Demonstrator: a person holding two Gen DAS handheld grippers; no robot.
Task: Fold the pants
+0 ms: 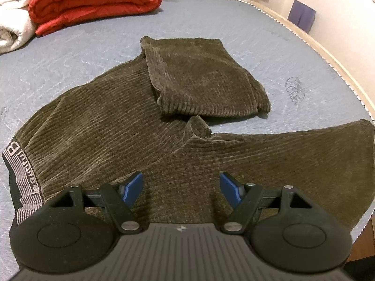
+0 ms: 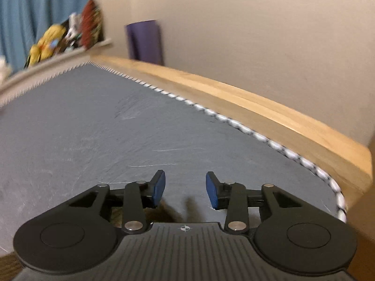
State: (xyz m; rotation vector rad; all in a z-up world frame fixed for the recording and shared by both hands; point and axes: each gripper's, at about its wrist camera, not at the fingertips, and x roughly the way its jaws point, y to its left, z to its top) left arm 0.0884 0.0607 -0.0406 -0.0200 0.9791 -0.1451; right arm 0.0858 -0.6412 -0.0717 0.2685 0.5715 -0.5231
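You had the olive-brown ribbed corduroy pants (image 1: 131, 126) spread on the grey-blue quilted mattress (image 1: 70, 53), and everything else sat in relation to them. One leg was folded back on itself into a thick pad on the far side of the garment, while the other leg ran out flat toward the right edge of the left wrist view. The black waistband with pale lettering (image 1: 21, 182) lay at the pants' near-left end.

Your left gripper (image 1: 181, 188) hovered just above the near part of the pants, its blue pads standing wide apart with only open corduroy showing between them; nothing was clamped. Beyond the pants, toward the far-left corner of the mattress, sat a folded red quilted blanket (image 1: 93, 2), and beside it a rolled white fluffy towel (image 1: 14, 25). A purple panel (image 1: 301, 18) leaned against the cream wall beyond the pants on the right.

Your right gripper (image 2: 185, 188) pointed out over bare mattress toward the light wooden bed frame (image 2: 257, 107), and that view was motion-blurred. Its blue pads stood at a moderate gap with nothing gripped. Only a dark sliver of the pants showed beneath that gripper, at its near edge.
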